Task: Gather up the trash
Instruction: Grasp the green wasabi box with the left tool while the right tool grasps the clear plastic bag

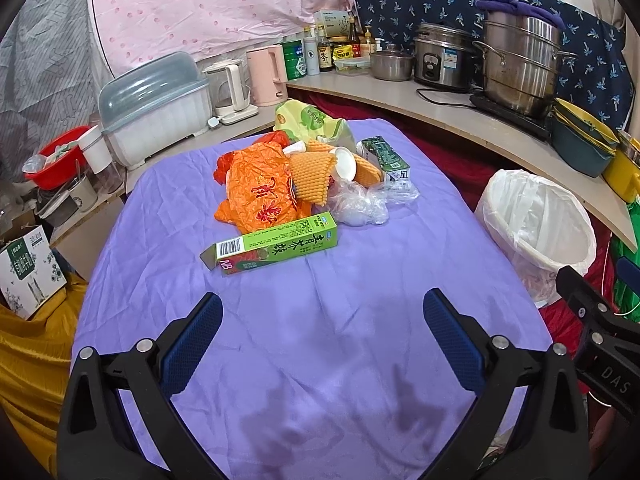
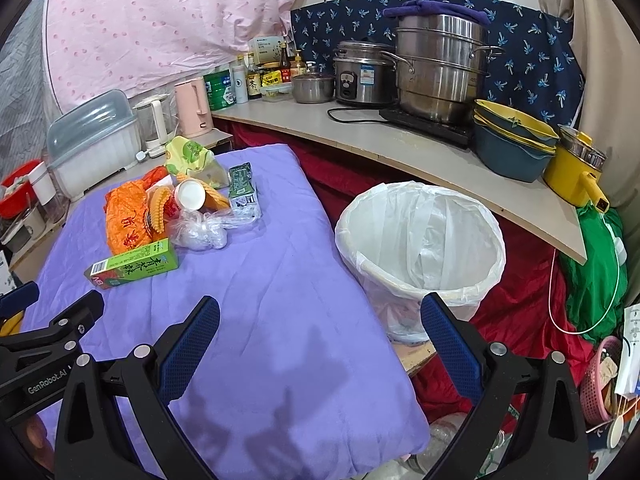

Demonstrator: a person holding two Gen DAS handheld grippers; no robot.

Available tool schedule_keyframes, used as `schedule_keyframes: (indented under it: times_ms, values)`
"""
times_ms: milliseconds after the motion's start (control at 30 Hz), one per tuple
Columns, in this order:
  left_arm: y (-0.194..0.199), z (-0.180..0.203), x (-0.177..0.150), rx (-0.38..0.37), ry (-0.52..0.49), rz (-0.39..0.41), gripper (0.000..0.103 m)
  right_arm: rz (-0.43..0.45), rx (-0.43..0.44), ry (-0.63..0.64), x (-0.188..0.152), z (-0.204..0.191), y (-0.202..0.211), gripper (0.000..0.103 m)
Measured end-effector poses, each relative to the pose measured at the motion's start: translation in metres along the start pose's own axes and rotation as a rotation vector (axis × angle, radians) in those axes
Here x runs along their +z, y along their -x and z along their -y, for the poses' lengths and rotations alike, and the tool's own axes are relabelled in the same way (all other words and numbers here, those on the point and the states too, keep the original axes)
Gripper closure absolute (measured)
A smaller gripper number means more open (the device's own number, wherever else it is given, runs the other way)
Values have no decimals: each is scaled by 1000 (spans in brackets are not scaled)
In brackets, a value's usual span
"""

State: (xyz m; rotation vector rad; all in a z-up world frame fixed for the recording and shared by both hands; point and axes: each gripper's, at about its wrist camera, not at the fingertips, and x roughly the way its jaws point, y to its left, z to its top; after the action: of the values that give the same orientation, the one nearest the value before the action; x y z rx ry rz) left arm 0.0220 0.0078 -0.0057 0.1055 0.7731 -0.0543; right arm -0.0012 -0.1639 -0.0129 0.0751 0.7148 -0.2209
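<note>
Left gripper (image 1: 322,318): jaws spread, nothing held, poised over bare purple cloth (image 1: 320,360) short of the trash pile (image 1: 304,184). Green carton (image 1: 276,242) lies nearest, flat, sides free for pinching. Right gripper (image 2: 320,320): also released, empty. Lined bin (image 2: 420,240) just beside the cloth's right edge, mouth unobstructed.

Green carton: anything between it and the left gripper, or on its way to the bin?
Nothing visible. Bare purple cloth lies between the open left gripper and the green carton. The lined bin stands open beside the table.
</note>
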Motion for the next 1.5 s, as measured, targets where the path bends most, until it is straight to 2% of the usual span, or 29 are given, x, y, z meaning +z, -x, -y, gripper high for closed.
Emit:
schedule_keyframes:
  times_ms: [200, 400, 533, 633, 800, 933, 1033, 1200, 1267, 1333, 1433, 1500]
  values:
    - [-18, -4, 6, -2, -1, -13, 7, -6, 0, 3, 6, -3, -14, 7]
    - [-50, -33, 13, 17, 29, -17, 7, -28, 37, -3, 19, -13, -47, 7]
    - [-73, -54, 16, 3, -7, -17, 7, -59, 80, -14, 29, -25, -74, 7]
    - [-89, -66, 16, 24, -60, -4, 7, -66, 91, -10, 39, -37, -97, 7]
    - [-124, -87, 20, 8, -68, -28, 7, -98, 125, -34, 54, -55, -133, 7]
    - [-148, -98, 25, -32, -72, -41, 7, -134, 158, -65, 63, -66, -161, 8]
    - [-165, -102, 27, -96, -89, -46, 7, -174, 187, -97, 66, -75, -183, 12]
    - [-190, -102, 29, -173, -122, -66, 7, -191, 187, -106, 68, -88, -199, 13]
    - [-198, -103, 30, -211, -113, -90, 7, -190, 183, -91, 68, -93, -203, 13]
    - [-199, -102, 29, -236, -106, -79, 8, -195, 179, -77, 68, -98, -207, 13]
    - [-194, -100, 29, -299, -95, -74, 19, -202, 180, -75, 66, -102, -210, 13]
    - [-191, -98, 31, -332, -85, -76, 33, -208, 179, -75, 65, -103, -211, 14]
